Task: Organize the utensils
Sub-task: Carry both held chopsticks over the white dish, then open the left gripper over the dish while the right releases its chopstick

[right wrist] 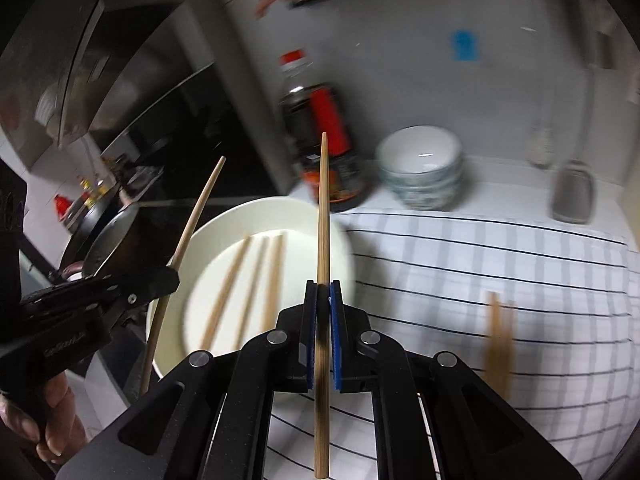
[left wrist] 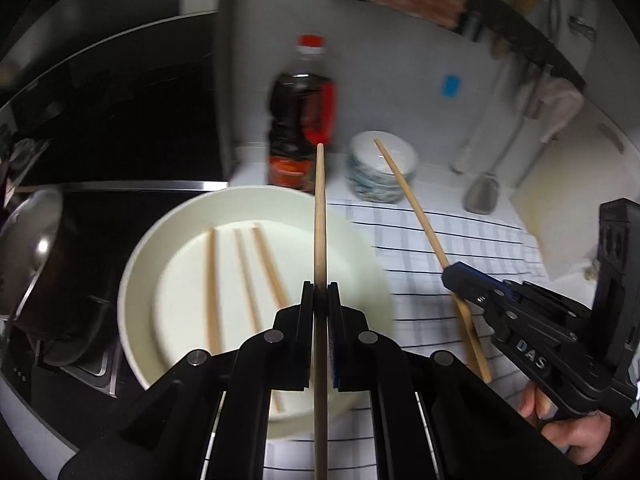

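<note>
A wooden chopstick (left wrist: 319, 216) is clamped between the jaws of the left hand-held gripper (left wrist: 320, 292), held above the right edge of a white plate (left wrist: 140, 272) in which three more chopsticks (left wrist: 244, 276) lie side by side. The right hand-held gripper (right wrist: 323, 292) is clamped on a second chopstick (right wrist: 322, 216). Two blurred chopsticks (right wrist: 498, 344) lie on the striped cloth (right wrist: 480, 264) covering the surface. Behind the plate stand a dark sauce bottle (left wrist: 300, 120) and stacked bowls (left wrist: 380, 168).
</note>
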A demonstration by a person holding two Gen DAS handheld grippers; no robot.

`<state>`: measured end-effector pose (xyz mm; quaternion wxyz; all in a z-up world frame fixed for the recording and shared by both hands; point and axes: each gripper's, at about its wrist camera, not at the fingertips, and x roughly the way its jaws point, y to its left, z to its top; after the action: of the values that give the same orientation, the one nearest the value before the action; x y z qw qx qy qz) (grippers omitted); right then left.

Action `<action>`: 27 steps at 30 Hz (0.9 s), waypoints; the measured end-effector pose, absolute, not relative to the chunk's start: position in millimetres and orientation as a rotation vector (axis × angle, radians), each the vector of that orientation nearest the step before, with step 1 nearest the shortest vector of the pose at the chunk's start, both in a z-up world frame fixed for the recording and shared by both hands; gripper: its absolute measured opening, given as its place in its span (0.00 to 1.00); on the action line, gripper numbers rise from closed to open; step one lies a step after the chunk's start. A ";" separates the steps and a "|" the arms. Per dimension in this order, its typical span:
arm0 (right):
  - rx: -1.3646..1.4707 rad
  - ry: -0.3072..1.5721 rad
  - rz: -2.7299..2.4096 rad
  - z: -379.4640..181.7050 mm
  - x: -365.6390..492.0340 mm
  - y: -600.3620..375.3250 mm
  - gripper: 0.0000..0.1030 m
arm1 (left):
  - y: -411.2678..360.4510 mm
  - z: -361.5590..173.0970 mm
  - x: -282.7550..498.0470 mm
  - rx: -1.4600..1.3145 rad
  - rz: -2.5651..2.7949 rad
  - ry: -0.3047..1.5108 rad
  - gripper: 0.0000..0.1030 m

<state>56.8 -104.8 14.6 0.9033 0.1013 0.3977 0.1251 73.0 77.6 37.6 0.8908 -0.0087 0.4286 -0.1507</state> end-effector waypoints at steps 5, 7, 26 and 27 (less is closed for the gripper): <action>0.190 0.884 0.310 -3.6 87.8 -54.3 0.06 | 116.4 13.7 104.1 -0.010 -0.252 0.927 0.07; 0.190 0.911 0.311 -10.7 99.4 -41.8 0.06 | 124.9 0.9 114.8 -0.014 -0.244 0.950 0.07; 0.129 0.960 0.203 -25.8 97.1 -23.0 0.28 | 161.2 -22.1 125.0 -0.031 -0.100 0.956 0.90; 0.129 0.960 0.201 -25.2 94.6 -24.1 0.29 | 163.1 -20.4 122.7 -0.034 -0.091 0.953 0.90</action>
<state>94.6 -24.1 -25.2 0.8802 0.0618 0.4606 0.0966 122.7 163.1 -20.4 0.8875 -0.0163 0.4584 -0.0440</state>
